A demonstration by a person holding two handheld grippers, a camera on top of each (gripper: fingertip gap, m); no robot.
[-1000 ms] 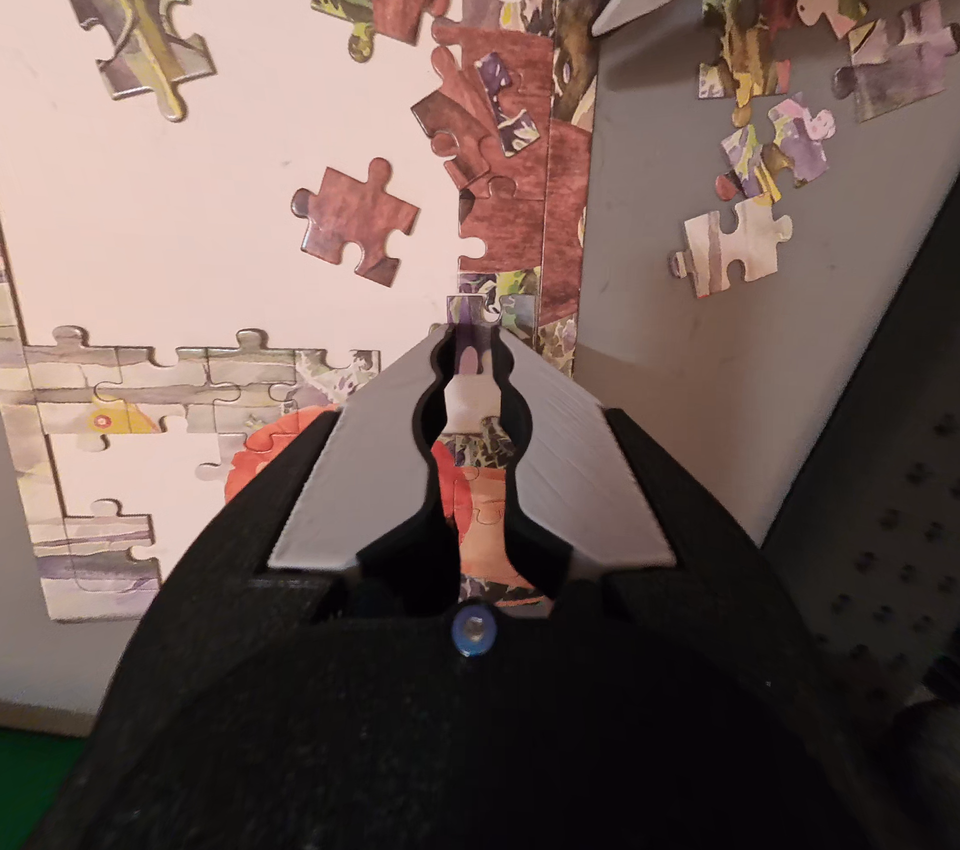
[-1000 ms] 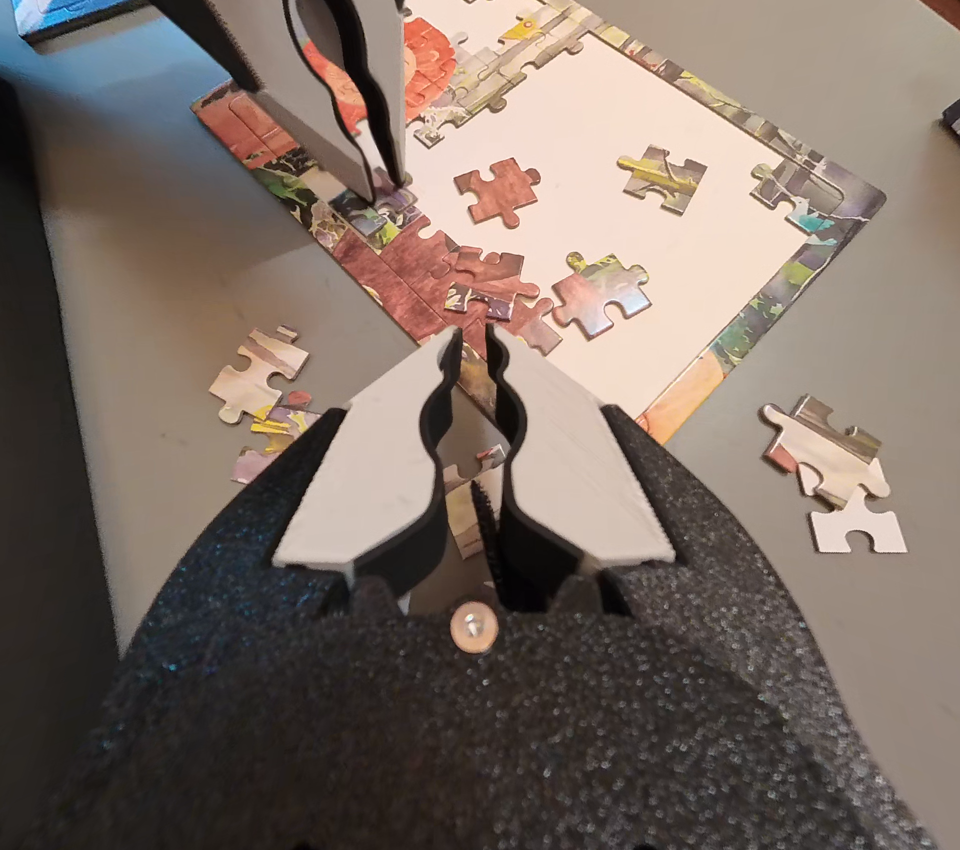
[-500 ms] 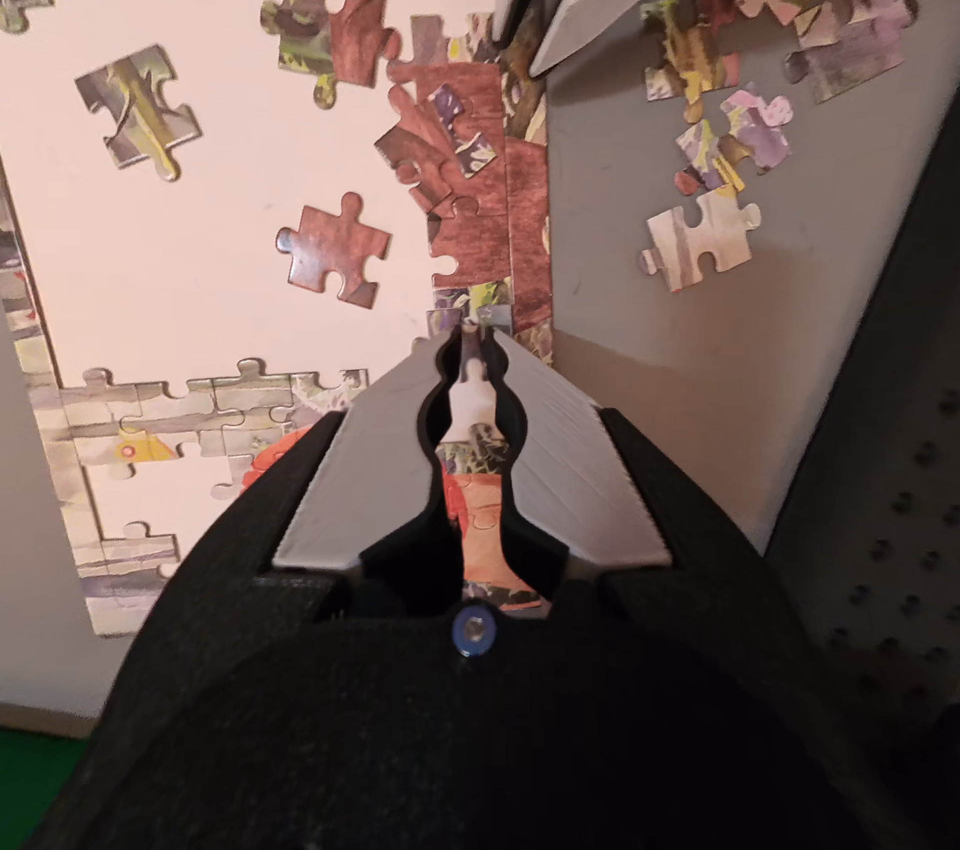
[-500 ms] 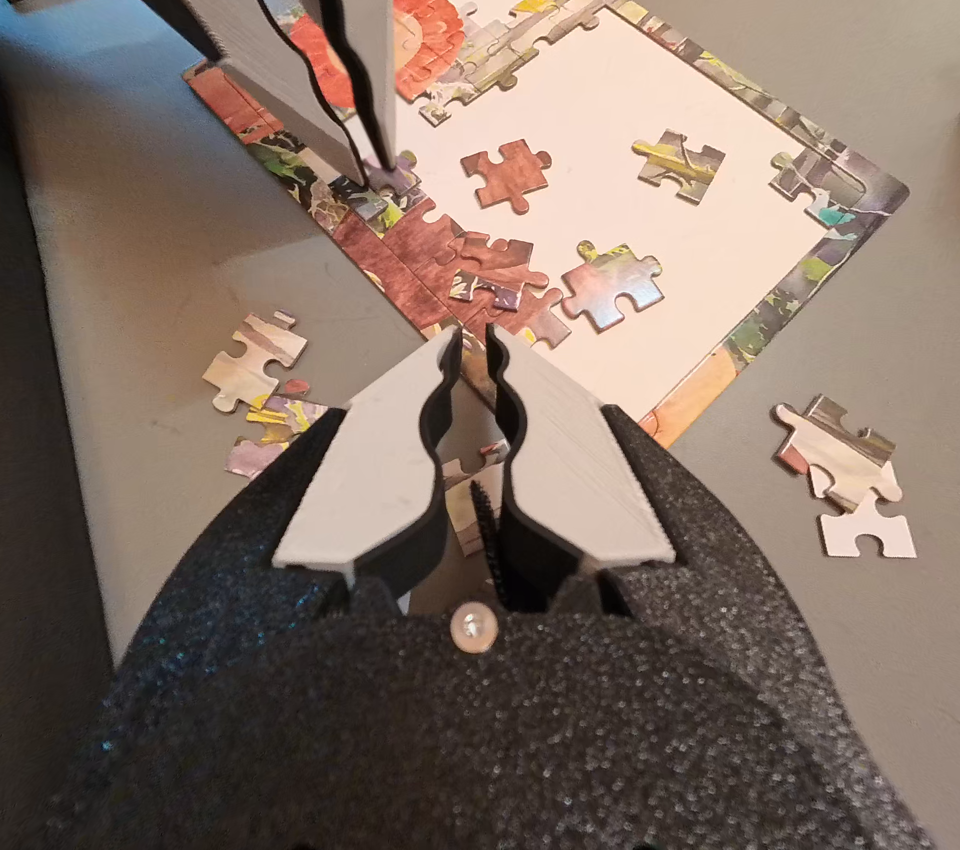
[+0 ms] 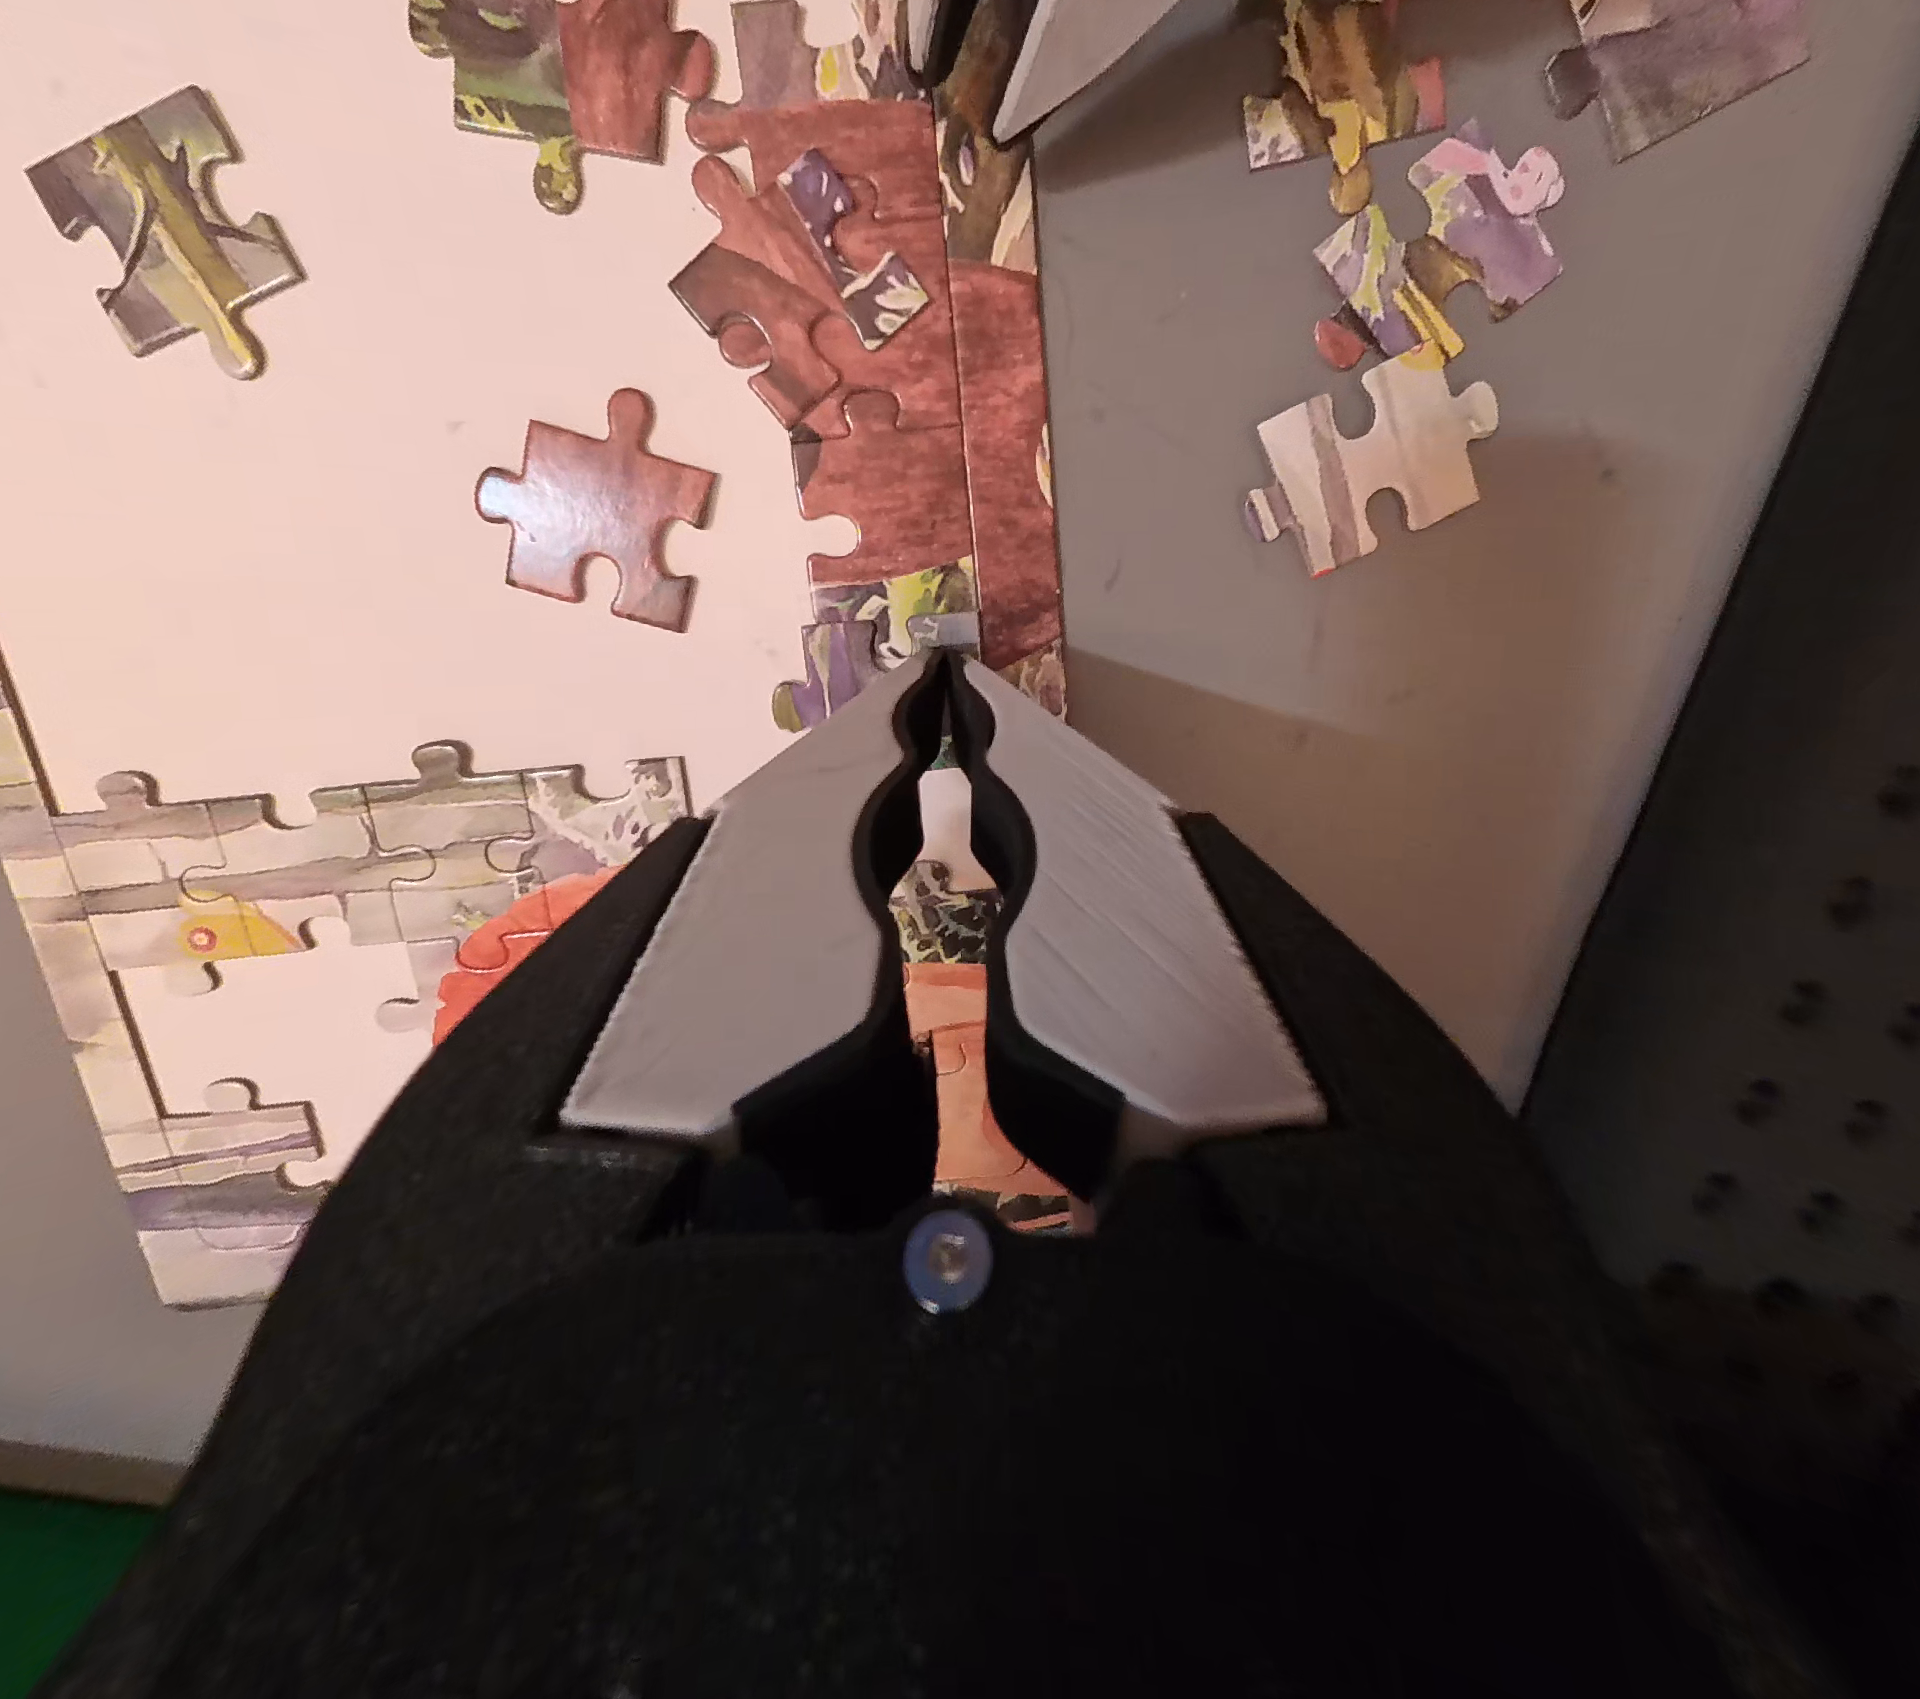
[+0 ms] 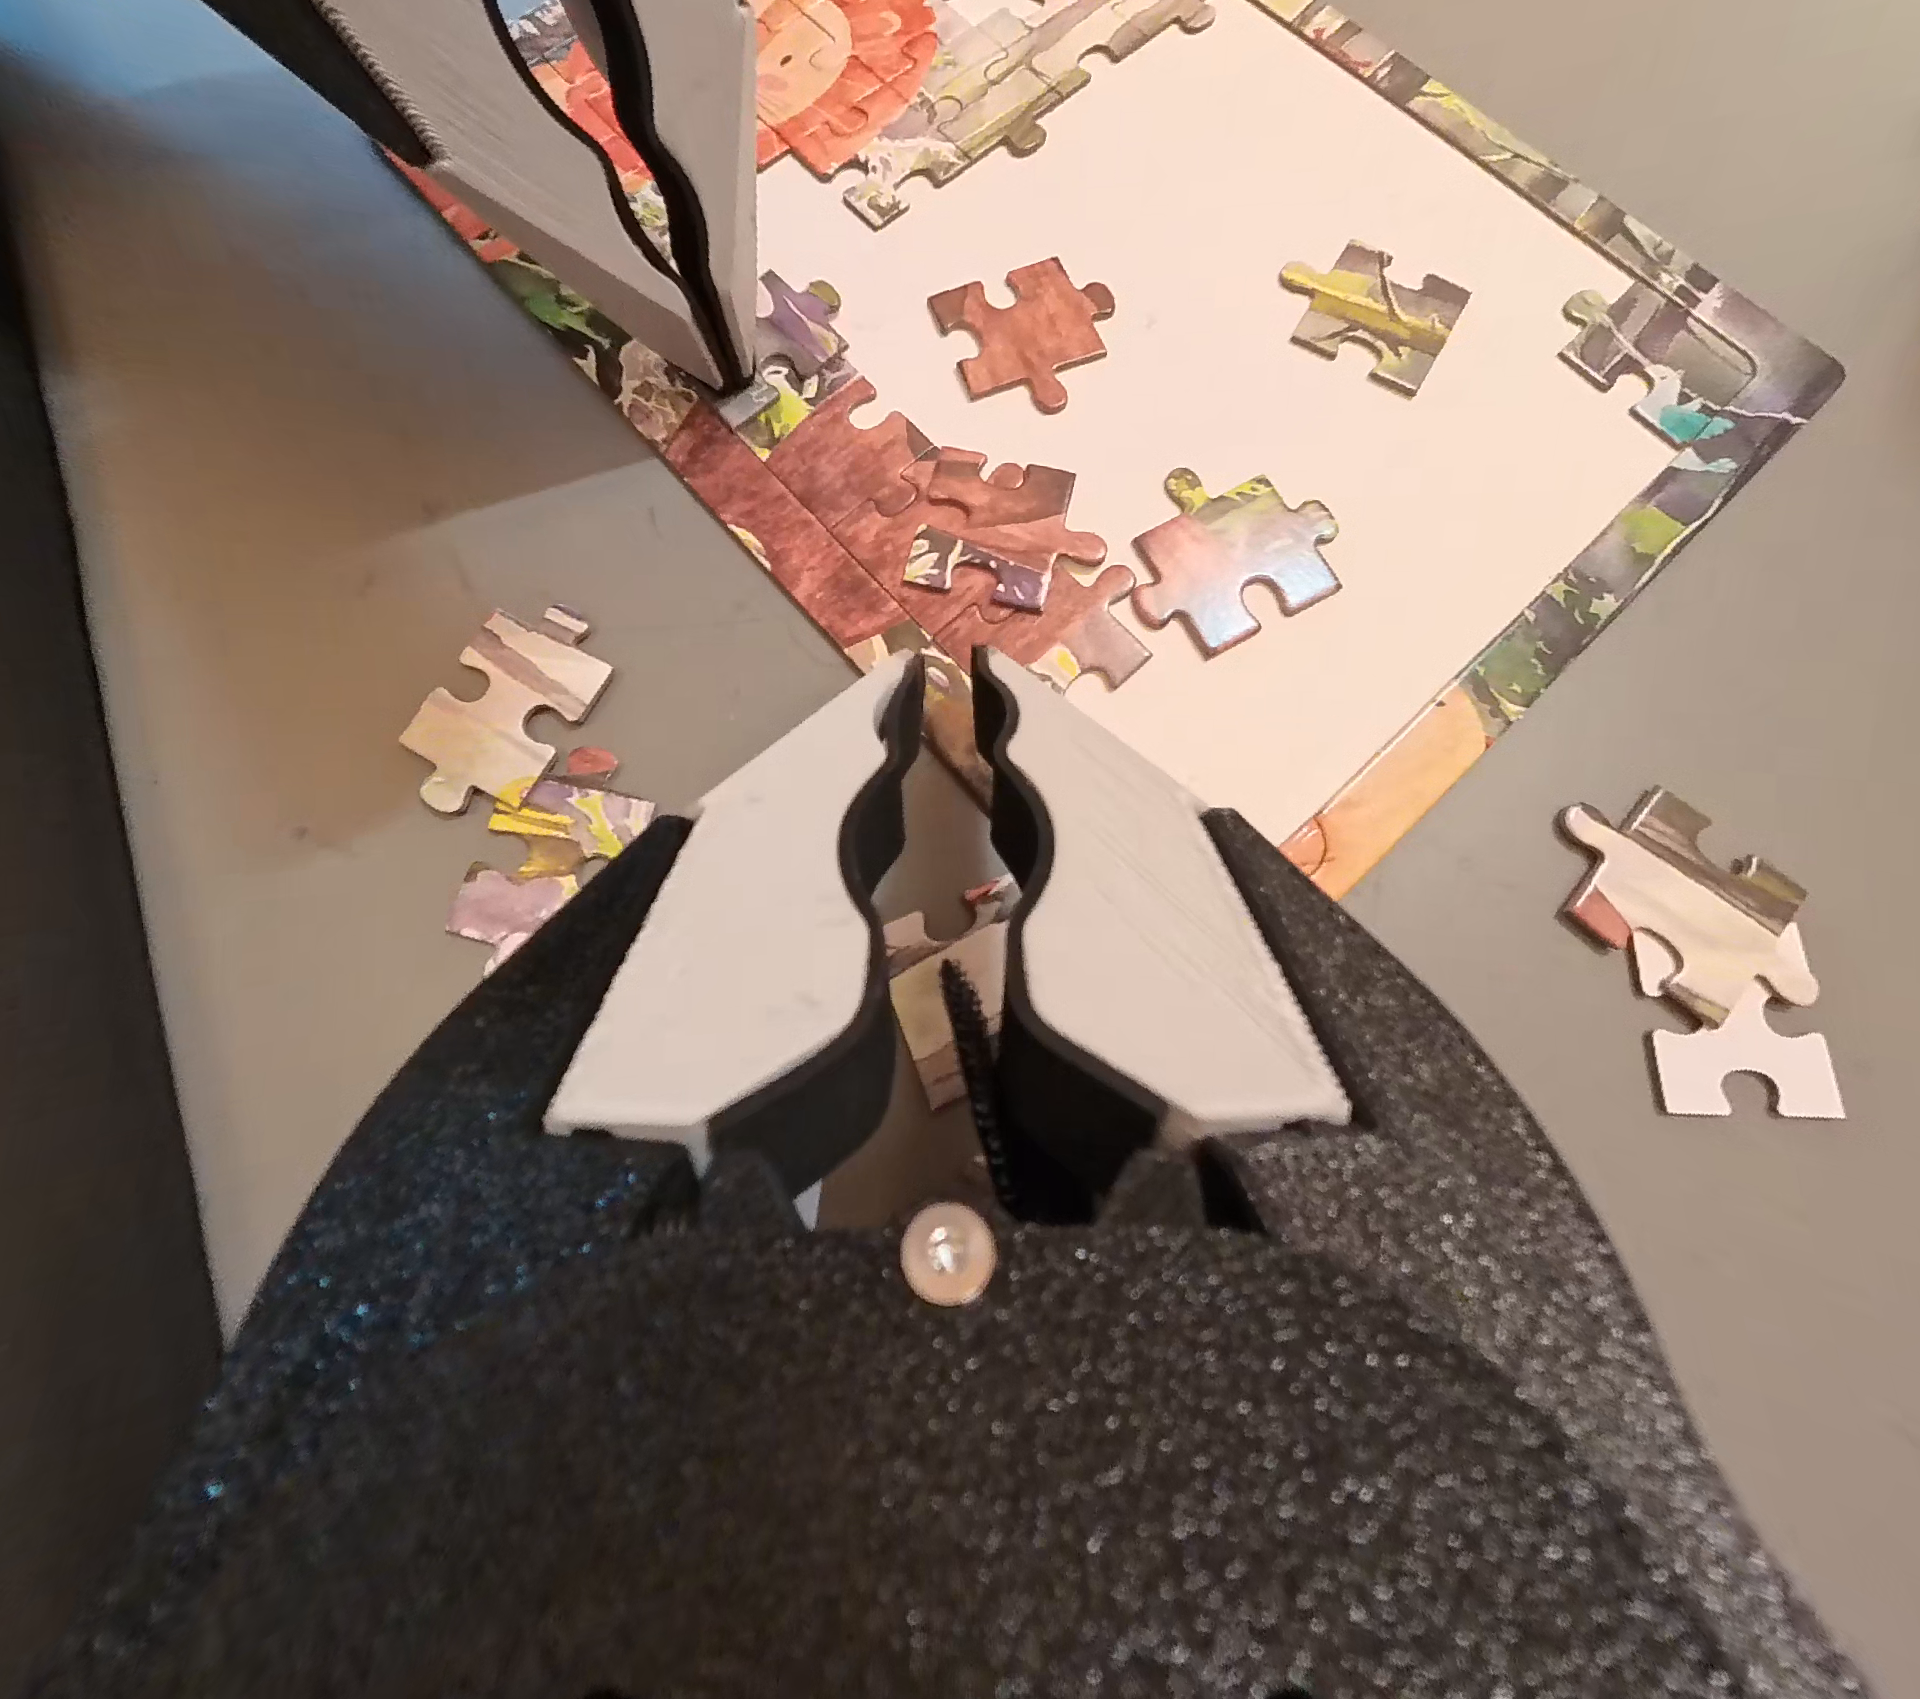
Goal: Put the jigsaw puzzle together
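Observation:
The jigsaw board [image 6: 1299,195] lies on a grey table, with its border and a red lion part [image 6: 842,49] assembled. My left gripper [image 5: 948,657] is shut, its tips pinching the raised edge of a purple-green puzzle piece [image 5: 831,673] at the board's near border; it also shows in the right wrist view [image 6: 732,380]. My right gripper [image 6: 948,662] hovers over the board's border, nearly shut with a thin slit between the tips and nothing in it. It shows at the top of the left wrist view [image 5: 971,101].
Loose pieces lie on the white board: a brown one [image 6: 1023,330], a yellow-green one [image 6: 1371,314], a mixed one [image 6: 1236,574]. More lie on the table to the left [image 6: 509,704] and right [image 6: 1683,911]. A dark perforated surface [image 5: 1766,1130] borders the table. Spacing between my two grippers at the tips: around 9 centimeters.
My left gripper has closed tighter and come down onto the border with the piece. My right gripper has shifted slightly closer to the board, unchanged in opening.

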